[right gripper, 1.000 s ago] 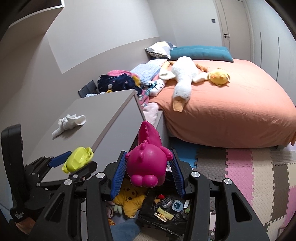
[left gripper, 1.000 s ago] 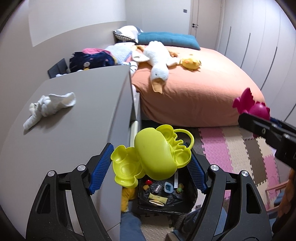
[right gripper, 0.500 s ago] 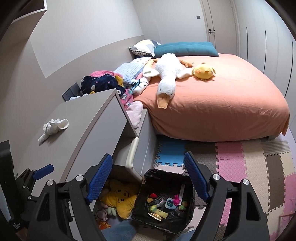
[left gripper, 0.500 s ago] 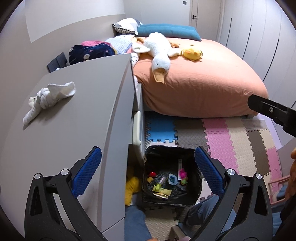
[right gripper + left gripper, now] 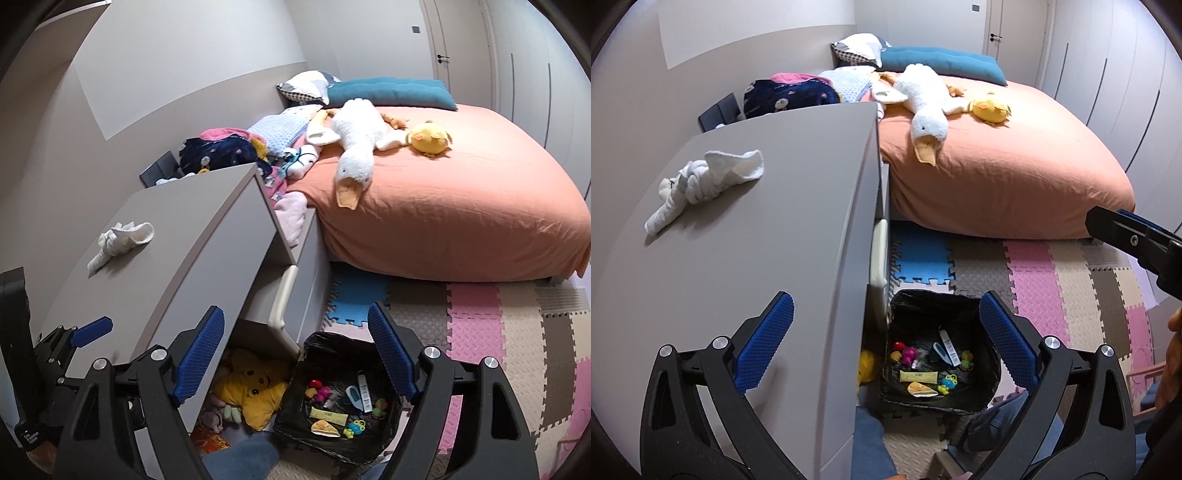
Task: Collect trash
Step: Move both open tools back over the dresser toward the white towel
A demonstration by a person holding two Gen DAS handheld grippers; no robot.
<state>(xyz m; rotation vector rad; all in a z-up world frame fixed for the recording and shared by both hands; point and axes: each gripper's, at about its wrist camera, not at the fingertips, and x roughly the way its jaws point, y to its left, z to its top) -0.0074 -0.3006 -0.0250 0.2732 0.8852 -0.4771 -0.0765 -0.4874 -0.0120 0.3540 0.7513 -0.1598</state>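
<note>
Room: bedroom, grey dresser top (image 5: 768, 229).
Bin (image 5: 934, 306): holds small litter.
Left gripper (image 5: 886, 345): wide, empty.
Right gripper (image 5: 295, 352): wide, empty.
Left: white cloth (image 5: 705, 181), judged next.

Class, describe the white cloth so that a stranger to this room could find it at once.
Start at the grey dresser beside the orange bed. On its flat top lies the white cloth, twisted into a knot. It is the only thing on that top; the other white thing, the goose plush, is on the bed.

Black-lined bin (image 5: 897, 321) on foam mat beside dresser, holding small colourful trash (image 5: 325, 415), possibly toys and wrappers.
</note>
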